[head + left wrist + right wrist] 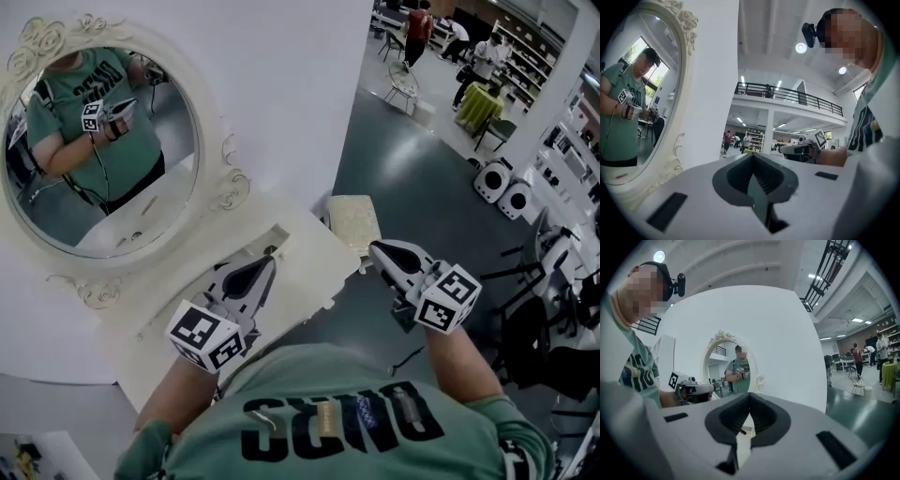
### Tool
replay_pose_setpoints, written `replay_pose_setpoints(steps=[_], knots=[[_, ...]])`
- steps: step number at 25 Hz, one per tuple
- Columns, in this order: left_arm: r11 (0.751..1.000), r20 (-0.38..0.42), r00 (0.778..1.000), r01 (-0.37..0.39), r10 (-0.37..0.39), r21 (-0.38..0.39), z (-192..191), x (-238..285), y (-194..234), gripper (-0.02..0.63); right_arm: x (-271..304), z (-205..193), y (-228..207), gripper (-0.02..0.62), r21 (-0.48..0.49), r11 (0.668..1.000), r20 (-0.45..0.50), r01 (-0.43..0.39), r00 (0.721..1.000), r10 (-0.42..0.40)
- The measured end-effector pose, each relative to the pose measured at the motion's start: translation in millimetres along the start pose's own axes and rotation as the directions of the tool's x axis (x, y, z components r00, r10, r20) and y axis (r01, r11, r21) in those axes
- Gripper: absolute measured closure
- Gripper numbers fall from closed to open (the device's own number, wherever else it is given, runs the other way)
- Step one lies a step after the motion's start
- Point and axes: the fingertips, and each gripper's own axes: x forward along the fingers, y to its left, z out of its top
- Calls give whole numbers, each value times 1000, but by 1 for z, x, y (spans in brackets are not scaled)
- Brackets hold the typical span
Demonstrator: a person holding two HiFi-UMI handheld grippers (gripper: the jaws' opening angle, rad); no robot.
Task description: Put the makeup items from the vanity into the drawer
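Makeup items do not show plainly anywhere on the white vanity (pixel 305 267), and we cannot make out the drawer. Below the oval mirror (pixel 103 150), the left gripper (pixel 265 265) hangs over the tabletop. The right gripper (pixel 377 249) hangs just off its front edge. Both claws are closed on nothing. We judge that lowering them closed could knock a small item off the edge onto the floor (pixel 403 178).
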Motion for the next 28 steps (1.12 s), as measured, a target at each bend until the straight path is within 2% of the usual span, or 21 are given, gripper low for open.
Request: replay_pose_setpoints(steps=[28], knots=[[1000, 3, 1000, 5, -5, 7, 3, -7, -6, 598, 7, -3, 13, 589, 2, 999, -9, -45, 999, 45]])
